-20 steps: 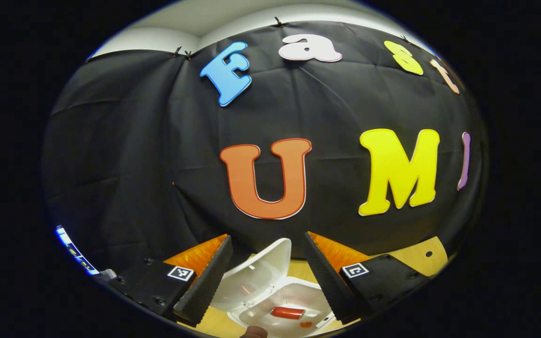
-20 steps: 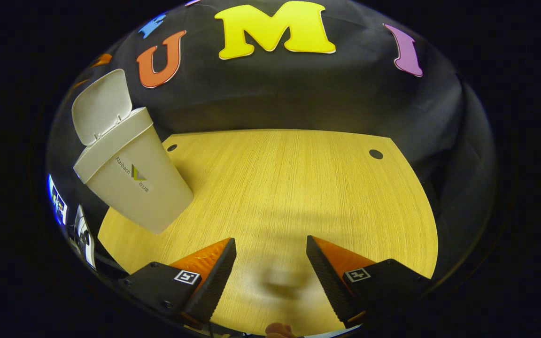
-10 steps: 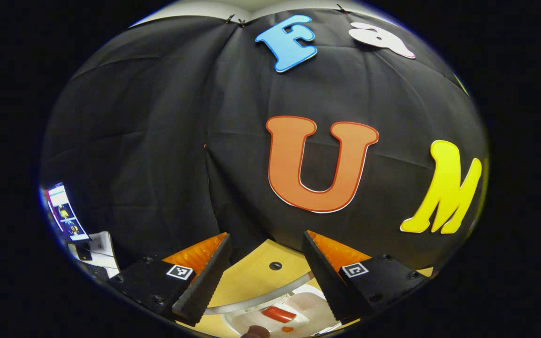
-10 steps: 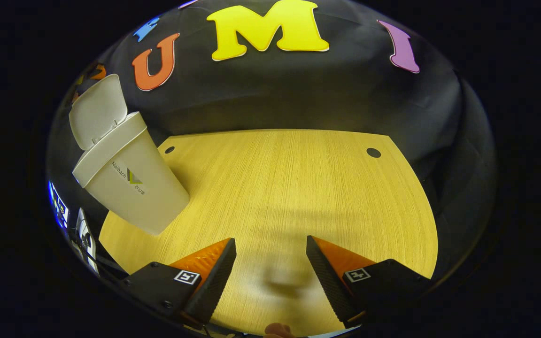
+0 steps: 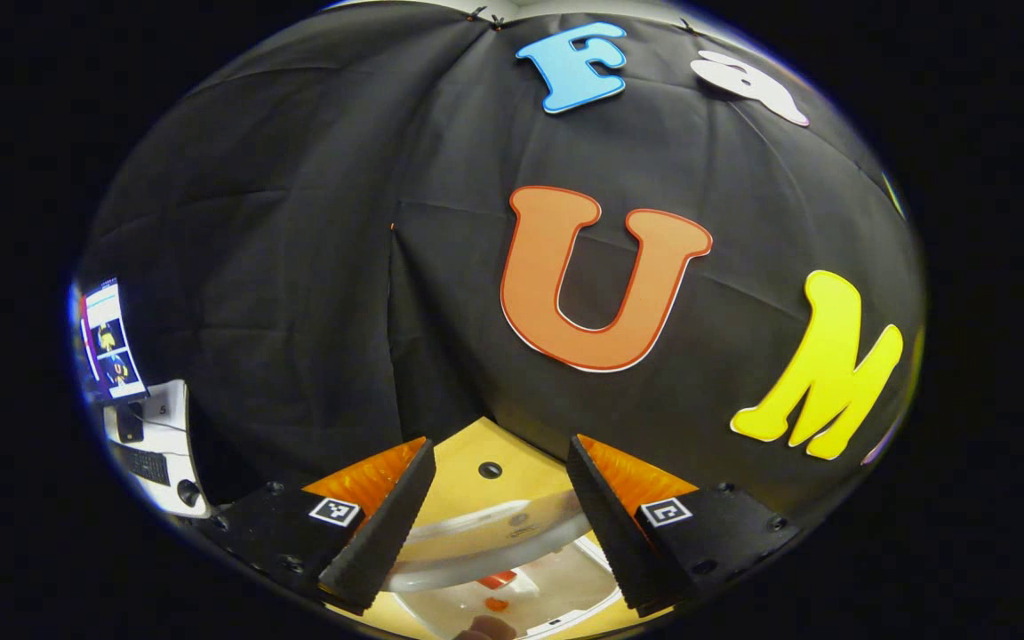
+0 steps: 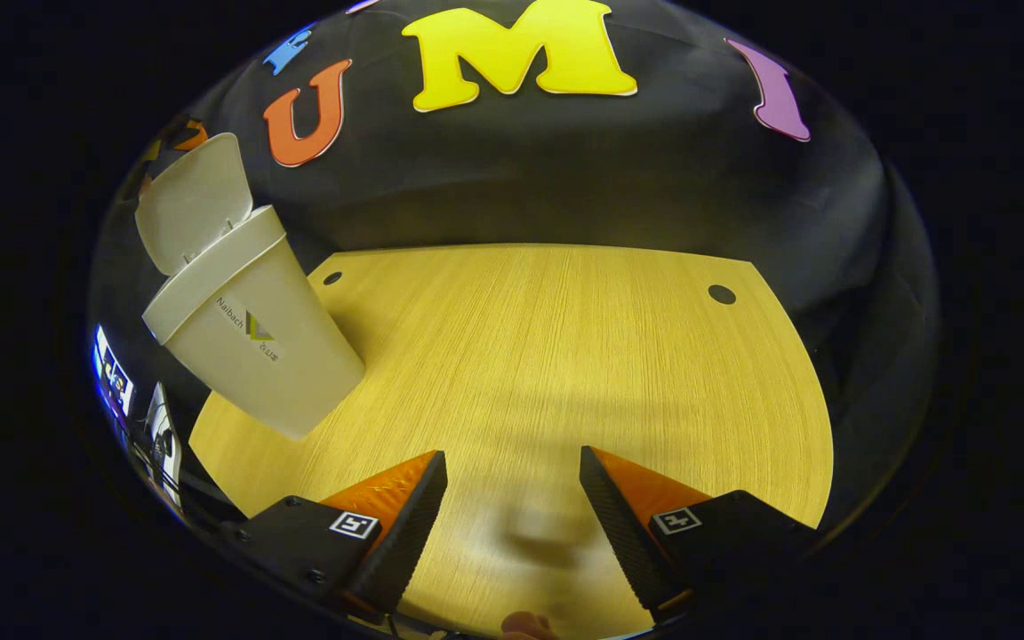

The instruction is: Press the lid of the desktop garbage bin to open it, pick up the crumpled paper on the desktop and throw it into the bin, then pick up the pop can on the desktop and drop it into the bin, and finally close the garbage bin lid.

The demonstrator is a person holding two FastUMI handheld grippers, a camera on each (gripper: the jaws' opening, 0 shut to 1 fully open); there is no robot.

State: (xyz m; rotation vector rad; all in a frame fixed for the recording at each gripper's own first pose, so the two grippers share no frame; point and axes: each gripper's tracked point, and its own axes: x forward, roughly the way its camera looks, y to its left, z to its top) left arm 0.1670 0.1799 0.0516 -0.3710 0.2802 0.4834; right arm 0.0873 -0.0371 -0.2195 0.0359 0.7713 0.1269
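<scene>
left gripper view looks down past its own fingers, and the left gripper (image 5: 492, 516) hangs with fingers wide and nothing between them, right above the open mouth of the garbage bin (image 5: 512, 604), where a bit of the red pop can (image 5: 498, 580) lies inside; the lid (image 5: 485, 542) runs crosswise between the fingers, its long edge side to side, just beneath them. right gripper view has the right gripper (image 6: 512, 520) also wide and empty over the near edge of the tabletop (image 6: 565, 356), with the bin (image 6: 254, 347) well apart at the far left corner, lid (image 6: 192, 196) raised. closing looks like the left's job, being much nearer
</scene>
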